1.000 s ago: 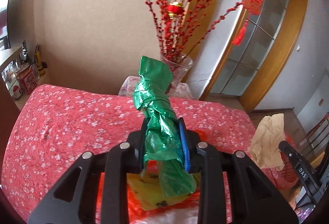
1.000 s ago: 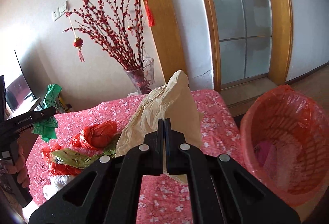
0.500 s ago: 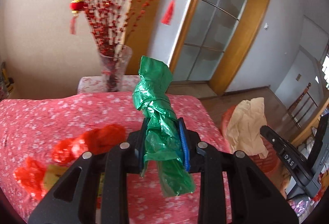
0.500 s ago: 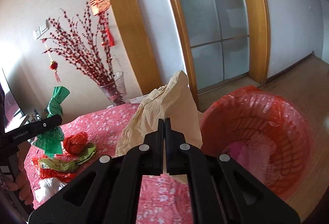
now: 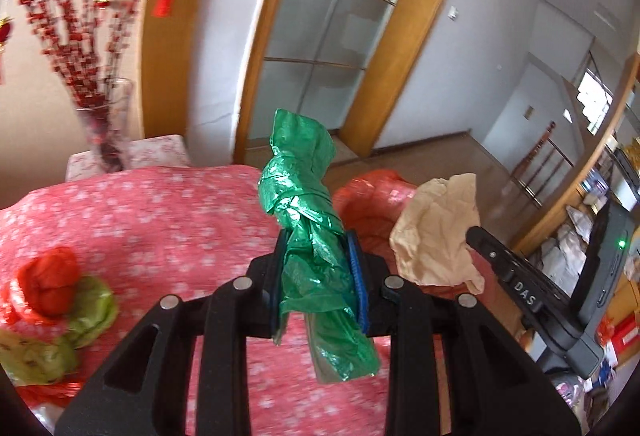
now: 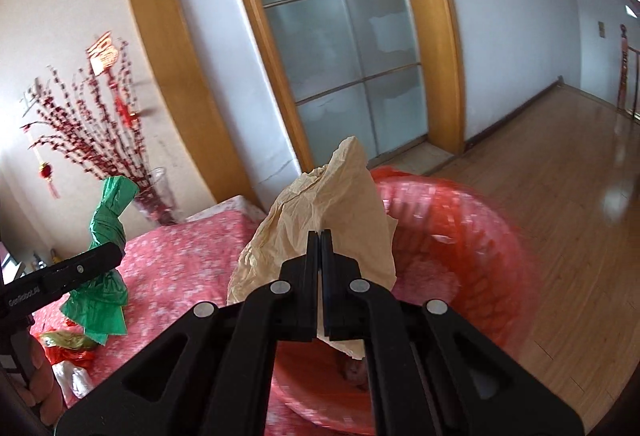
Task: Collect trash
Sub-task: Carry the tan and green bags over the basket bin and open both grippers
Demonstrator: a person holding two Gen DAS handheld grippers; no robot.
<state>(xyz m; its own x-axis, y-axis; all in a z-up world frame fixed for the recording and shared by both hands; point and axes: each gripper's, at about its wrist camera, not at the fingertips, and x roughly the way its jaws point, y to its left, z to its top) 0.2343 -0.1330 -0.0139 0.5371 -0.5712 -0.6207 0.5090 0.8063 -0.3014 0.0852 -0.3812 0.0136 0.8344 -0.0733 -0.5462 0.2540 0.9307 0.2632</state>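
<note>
My left gripper [image 5: 318,248] is shut on a twisted green plastic bag [image 5: 308,220], which stands up between the blue pads above the red flowered table [image 5: 160,208]. My right gripper [image 6: 319,236] is shut on a crumpled tan paper [image 6: 328,212] and holds it over the near rim of the red bin with a red liner [image 6: 452,236]. In the left wrist view the tan paper [image 5: 436,232] hangs in front of the red bin [image 5: 372,196], right of the green bag. In the right wrist view the green bag [image 6: 108,236] and the left gripper's finger [image 6: 72,270] show at the left.
Red, green and yellow wrappers [image 5: 60,296] lie on the table at the left, with a white scrap [image 6: 74,376] near the front. A glass vase of red branches [image 5: 104,124] stands behind the table. Wooden floor [image 6: 560,196] and a glass door [image 6: 352,56] lie beyond the bin.
Both grippers have swung to the right with their loads. The red bin has come closer in both views and the tan paper now hangs over its rim. The wrappers have slid to the left.
</note>
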